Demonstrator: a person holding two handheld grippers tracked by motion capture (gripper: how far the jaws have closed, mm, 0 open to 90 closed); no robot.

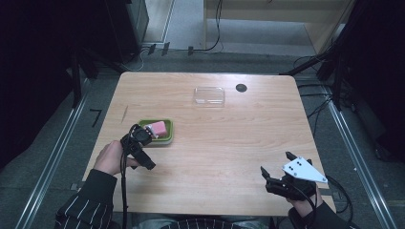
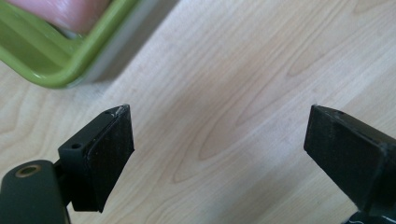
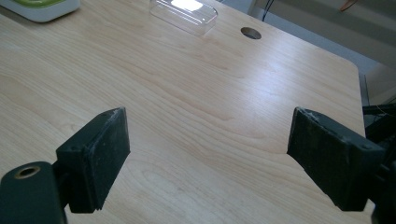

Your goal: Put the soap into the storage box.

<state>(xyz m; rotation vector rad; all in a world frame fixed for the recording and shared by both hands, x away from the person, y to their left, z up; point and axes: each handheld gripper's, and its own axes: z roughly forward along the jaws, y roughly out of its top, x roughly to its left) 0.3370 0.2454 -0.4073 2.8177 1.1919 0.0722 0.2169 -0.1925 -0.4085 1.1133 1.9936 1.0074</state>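
Note:
A green tray [image 1: 165,138] lies left of the table's middle with a pink block [image 1: 159,128] in it. My left gripper [image 1: 145,160] hovers just in front of the tray, close over the wood, held by a hand in a striped sleeve. In the left gripper view the jaws [image 2: 219,140] stand open over bare table, with the tray's rim [image 2: 56,70] and the pink block [image 2: 65,11] at the upper left. Near the front right edge my right gripper [image 1: 276,163] stands open, and in its own view the jaws [image 3: 210,140] hold nothing.
A clear plastic box [image 1: 209,95] [image 3: 184,14] rests near the table's far edge, beside a round cable hole [image 1: 241,88] [image 3: 251,32]. The wooden table [image 1: 215,143] ends at a front edge close to both hands. Cables and dark stands ring the floor around it.

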